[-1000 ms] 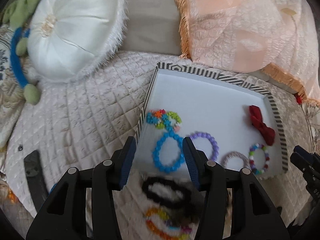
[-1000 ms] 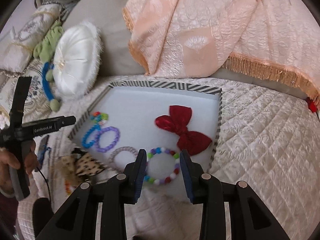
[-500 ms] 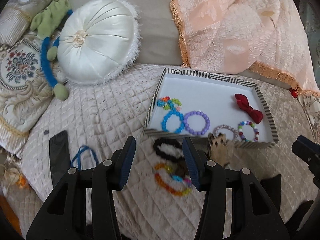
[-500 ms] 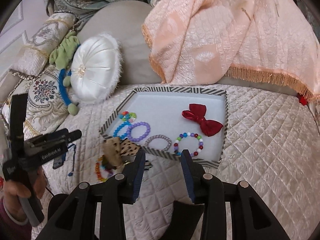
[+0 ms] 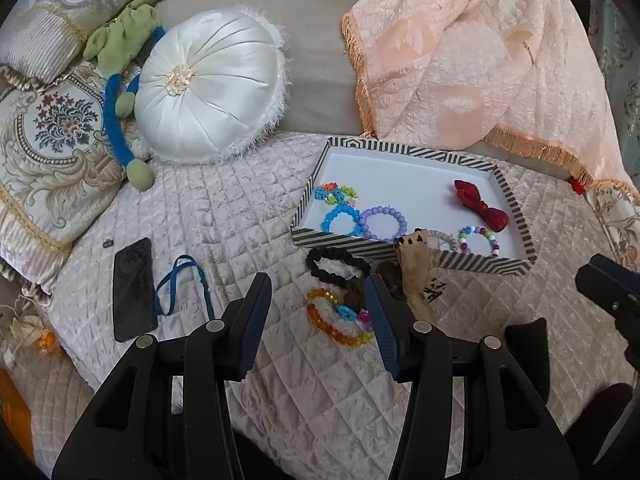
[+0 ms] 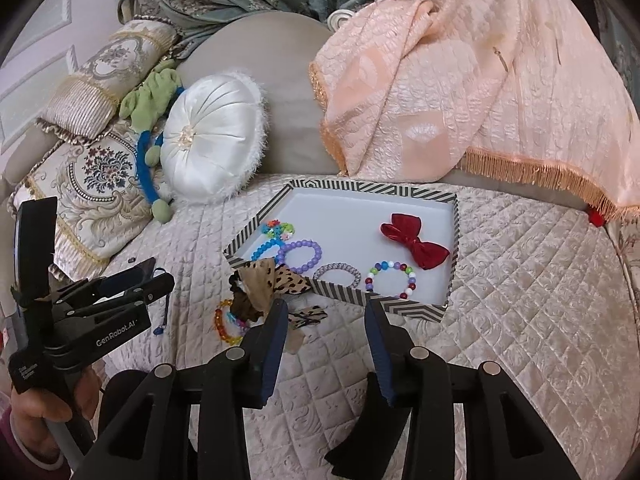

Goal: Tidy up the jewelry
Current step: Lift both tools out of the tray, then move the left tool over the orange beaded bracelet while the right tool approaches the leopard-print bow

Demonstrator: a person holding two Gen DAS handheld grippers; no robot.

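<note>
Inside the striped tray (image 6: 450, 240) lay 5 bracelets and a red bow (image 6: 416, 240); outside remained a black scrunchie (image 5: 336, 264), amber bead bracelet (image 5: 340, 330) and leopard bow (image 6: 276, 280). Both the left gripper (image 5: 318, 320) and right gripper (image 6: 326, 344) stood open and empty, the right's jaws having just widened.

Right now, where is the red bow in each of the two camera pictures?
Left wrist view: the red bow lies right of centre, in the far right part of the striped tray.
Right wrist view: the red bow lies just right of centre, in the tray's right half.
Shared landmark: the purple bracelet lies to the bow's left in both.
</note>
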